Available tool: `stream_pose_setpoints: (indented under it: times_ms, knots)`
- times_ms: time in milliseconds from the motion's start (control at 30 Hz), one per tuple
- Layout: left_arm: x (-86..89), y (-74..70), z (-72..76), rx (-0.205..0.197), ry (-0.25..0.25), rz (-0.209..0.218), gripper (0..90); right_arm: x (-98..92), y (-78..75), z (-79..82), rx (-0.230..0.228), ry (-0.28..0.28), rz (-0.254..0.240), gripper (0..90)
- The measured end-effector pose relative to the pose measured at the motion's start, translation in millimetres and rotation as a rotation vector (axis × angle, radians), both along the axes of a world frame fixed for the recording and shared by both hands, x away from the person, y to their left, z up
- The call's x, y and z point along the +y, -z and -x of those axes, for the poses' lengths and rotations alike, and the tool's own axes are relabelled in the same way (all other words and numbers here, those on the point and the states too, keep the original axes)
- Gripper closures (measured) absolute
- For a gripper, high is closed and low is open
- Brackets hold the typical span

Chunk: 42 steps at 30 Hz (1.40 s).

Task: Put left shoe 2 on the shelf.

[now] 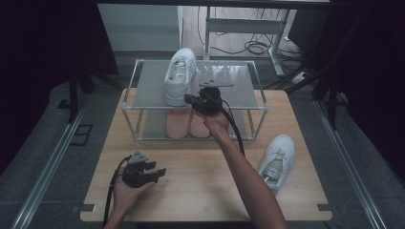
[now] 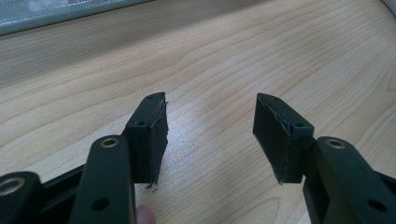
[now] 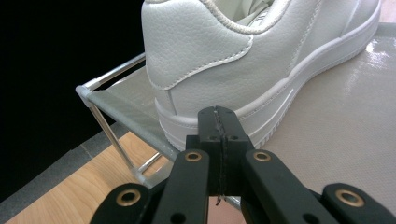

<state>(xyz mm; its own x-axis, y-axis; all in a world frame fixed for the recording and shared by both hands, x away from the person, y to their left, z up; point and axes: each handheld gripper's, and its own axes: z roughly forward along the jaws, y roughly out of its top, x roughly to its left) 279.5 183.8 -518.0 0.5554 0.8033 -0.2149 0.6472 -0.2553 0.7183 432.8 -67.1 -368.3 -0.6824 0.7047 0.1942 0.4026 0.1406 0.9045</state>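
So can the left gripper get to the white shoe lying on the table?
Probably yes. The left gripper sits open on the table, and only bare wood lies between it and the white sneaker, though the person's right forearm crosses that path.

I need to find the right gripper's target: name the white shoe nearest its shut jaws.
The white shoe on the rack's top shelf, its heel right before the right gripper; the other white shoe lies on the table.
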Motion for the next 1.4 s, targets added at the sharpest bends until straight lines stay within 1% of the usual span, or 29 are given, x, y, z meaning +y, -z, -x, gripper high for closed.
stream_pose_setpoints:
  times_ms: [167,300,567,833,1033,1200,1233,1333,1400]
  knots:
    - [-0.3,0.3,0.0,0.000,0.001,0.001,45.6,-5.5,1.6,-0.2,0.000,0.002,0.005,89.9]
    - [-0.7,0.8,-0.3,0.001,0.002,-0.002,45.5,-14.5,2.6,1.0,-0.002,0.005,-0.001,89.9]
    - [-2.1,1.6,-0.2,-0.001,0.002,-0.004,45.1,-35.0,1.2,8.7,-0.022,0.010,-0.015,89.8]
    - [-1.4,1.5,-0.6,-0.002,-0.001,-0.005,45.1,-58.3,3.7,23.9,-0.036,0.009,0.005,89.8]
    - [-2.8,2.4,-0.8,0.003,0.002,-0.006,45.0,-76.1,10.4,35.6,-0.030,0.019,0.015,89.8]
    - [-3.2,2.8,-0.9,0.007,0.001,-0.004,45.1,-91.7,16.4,43.9,-0.016,0.032,0.018,89.9]
    - [-3.4,2.8,-0.8,0.007,0.000,-0.004,45.1,-93.5,17.2,45.4,-0.014,0.032,0.021,89.8]
    - [-3.6,3.6,-1.2,0.007,0.003,-0.006,45.1,-100.7,21.7,52.0,-0.016,0.032,0.053,89.9]
    - [-3.9,4.0,-1.4,0.009,0.003,-0.006,45.1,-105.0,25.6,56.5,-0.014,0.030,0.057,89.8]
